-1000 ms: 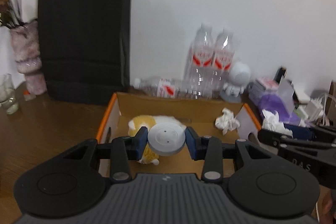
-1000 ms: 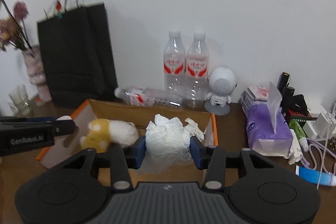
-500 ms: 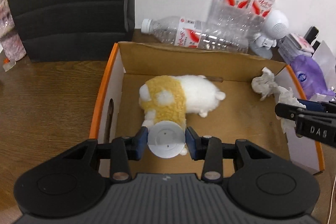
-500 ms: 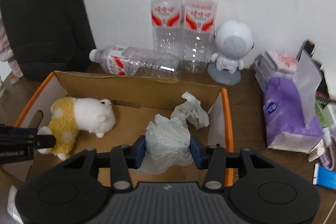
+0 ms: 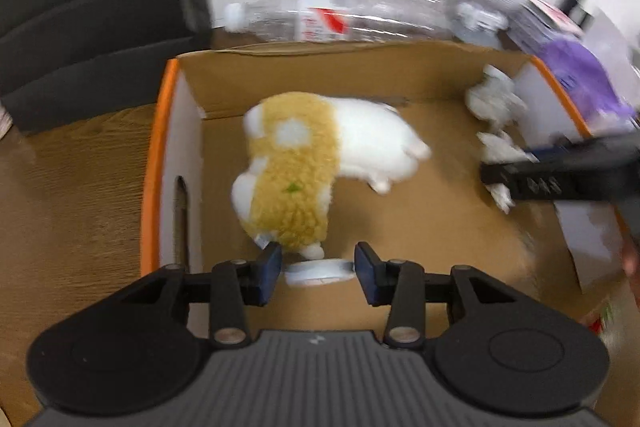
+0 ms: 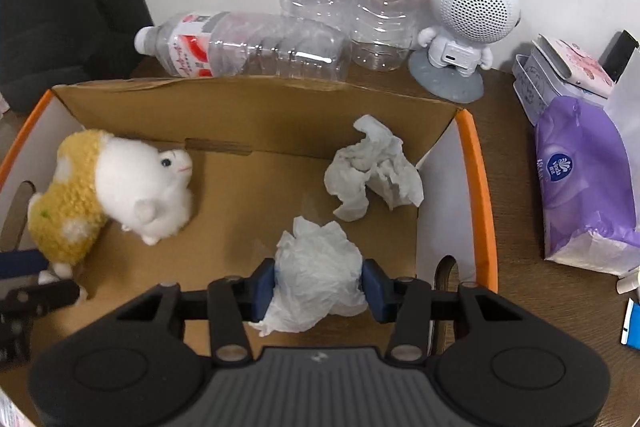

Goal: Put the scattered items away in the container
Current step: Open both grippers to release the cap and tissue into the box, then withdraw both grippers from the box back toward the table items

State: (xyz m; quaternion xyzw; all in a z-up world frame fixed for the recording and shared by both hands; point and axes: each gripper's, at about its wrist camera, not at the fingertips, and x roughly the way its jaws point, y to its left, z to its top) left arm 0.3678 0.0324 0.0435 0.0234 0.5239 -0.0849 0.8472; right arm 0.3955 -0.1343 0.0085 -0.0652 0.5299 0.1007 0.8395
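While both tools hang over the cardboard box (image 6: 478, 187), the step in hand looks like the drop-off. The left tool (image 5: 318, 269) has its jaws spread, a white disc (image 5: 320, 270) lying loose between them just beside the plush toy (image 5: 312, 163) in the box. The right tool (image 6: 318, 285) pinches a crumpled tissue (image 6: 318, 283) above the box floor; next it likely needs to let go.

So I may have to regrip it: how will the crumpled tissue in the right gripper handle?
The crumpled tissue looks soft and very light; it bulges between the right gripper pads, so it probably squashes rather than resists. Its loose folds hang below, so it likely won't roll.
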